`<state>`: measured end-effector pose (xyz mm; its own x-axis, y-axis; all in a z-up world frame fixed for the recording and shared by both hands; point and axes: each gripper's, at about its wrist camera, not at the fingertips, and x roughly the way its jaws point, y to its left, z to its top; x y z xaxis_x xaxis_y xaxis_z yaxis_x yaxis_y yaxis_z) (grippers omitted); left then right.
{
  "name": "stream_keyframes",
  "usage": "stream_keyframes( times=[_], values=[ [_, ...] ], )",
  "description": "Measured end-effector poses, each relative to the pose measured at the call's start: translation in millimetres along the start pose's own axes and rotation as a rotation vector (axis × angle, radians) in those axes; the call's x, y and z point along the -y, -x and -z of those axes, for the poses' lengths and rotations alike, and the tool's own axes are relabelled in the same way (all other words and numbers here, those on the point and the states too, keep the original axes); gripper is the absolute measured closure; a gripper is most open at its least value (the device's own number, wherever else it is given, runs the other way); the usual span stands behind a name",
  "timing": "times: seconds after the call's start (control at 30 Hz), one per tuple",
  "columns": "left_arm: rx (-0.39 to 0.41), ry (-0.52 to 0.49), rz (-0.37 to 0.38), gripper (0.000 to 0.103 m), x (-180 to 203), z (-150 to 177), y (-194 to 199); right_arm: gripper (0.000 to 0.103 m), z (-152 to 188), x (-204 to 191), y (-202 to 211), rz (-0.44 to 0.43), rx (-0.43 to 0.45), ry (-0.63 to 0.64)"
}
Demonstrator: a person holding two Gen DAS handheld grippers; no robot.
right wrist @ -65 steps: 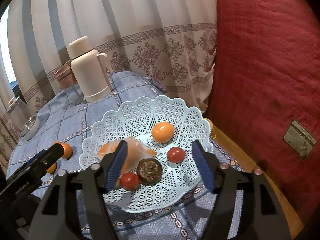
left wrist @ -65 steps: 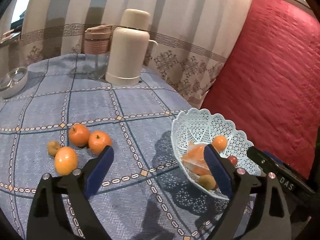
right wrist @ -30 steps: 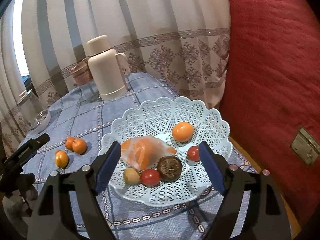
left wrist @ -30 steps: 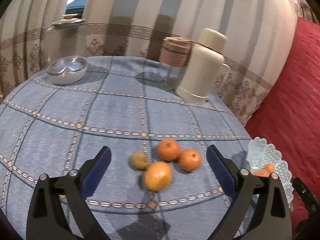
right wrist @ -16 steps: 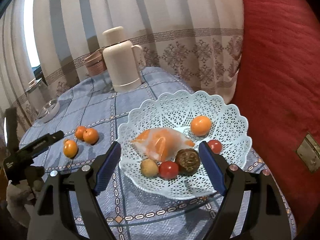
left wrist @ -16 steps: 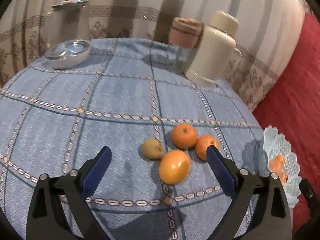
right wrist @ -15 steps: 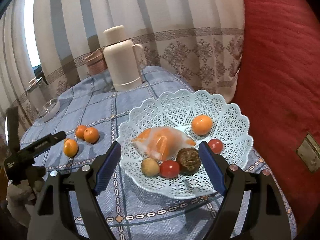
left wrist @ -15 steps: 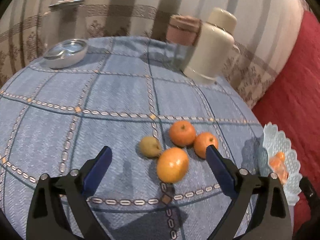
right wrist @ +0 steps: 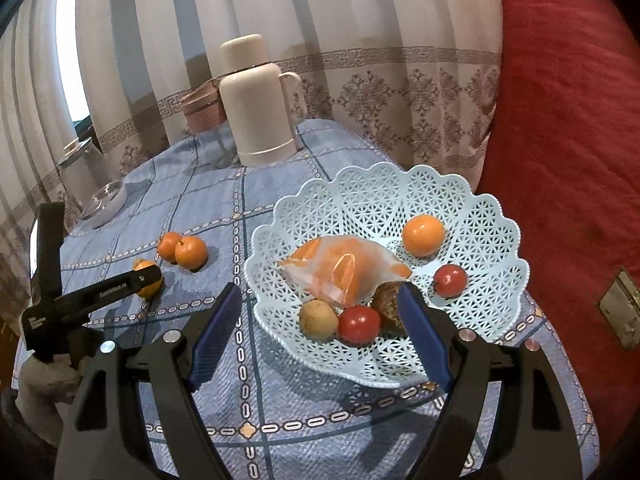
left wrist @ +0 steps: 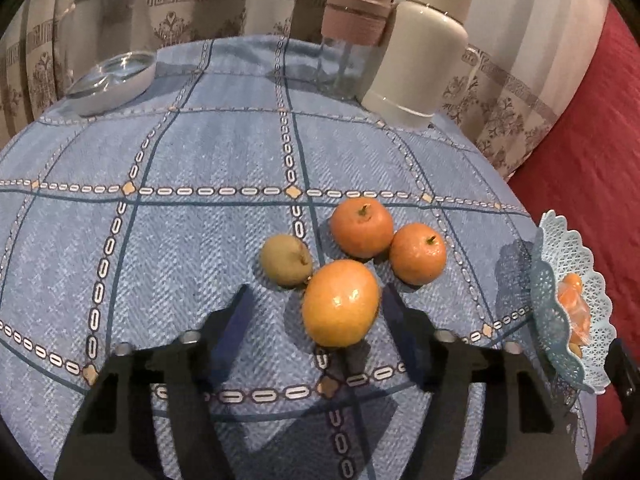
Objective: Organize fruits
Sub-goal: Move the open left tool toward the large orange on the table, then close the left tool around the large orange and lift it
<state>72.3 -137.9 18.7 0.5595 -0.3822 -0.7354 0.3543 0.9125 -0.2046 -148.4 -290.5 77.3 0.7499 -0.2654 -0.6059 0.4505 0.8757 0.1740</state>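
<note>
Left gripper (left wrist: 314,312): jaws have just been closing, now about half-spread around the large orange (left wrist: 340,303); right pad at the fruit's flank, left pad clear of it, no firm grip visible. Against half a second earlier, the gripper sits lower and nearer, the orange now between the pads rather than ahead of them.

Right gripper (right wrist: 320,328): jaws wide, nothing held, poised at the near rim of the lattice basket (right wrist: 496,216), as before.

Around the large orange, on the blue checked tablecloth (left wrist: 192,240): small green-brown fruit (left wrist: 285,259) touching its far left; two tangerines (left wrist: 361,227) (left wrist: 418,253) just behind, touching each other. Cream thermos (left wrist: 420,48) and pink-lidded jar (left wrist: 352,40) well beyond; shallow glass dish (left wrist: 112,80) far left.

Lattice basket, to the right of the large orange: bagged orange segments (right wrist: 344,268), one orange (right wrist: 423,235), two red fruits (right wrist: 450,280) (right wrist: 359,324), a tan fruit (right wrist: 318,320), a dark wrinkled fruit (right wrist: 386,300) partly hidden by the right gripper's finger.
</note>
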Motion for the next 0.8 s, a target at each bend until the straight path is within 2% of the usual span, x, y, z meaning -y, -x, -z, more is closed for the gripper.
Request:
stream_keyframes(
  times=[0.13, 0.47, 0.8],
  values=[
    [-0.004, -0.043, 0.009, 0.064, 7, 2, -1, 0.022, 2, -5, 0, -0.008, -0.002, 0.014],
    [0.019, -0.03, 0.008, 0.065, 5, 3, 10, 0.022, 3, -12, 1, -0.019, -0.001, 0.037],
    [0.08, -0.015, 0.006, 0.065, -9, 8, 40, 0.022, 7, -22, 0, -0.019, -0.004, 0.062]
  ],
)
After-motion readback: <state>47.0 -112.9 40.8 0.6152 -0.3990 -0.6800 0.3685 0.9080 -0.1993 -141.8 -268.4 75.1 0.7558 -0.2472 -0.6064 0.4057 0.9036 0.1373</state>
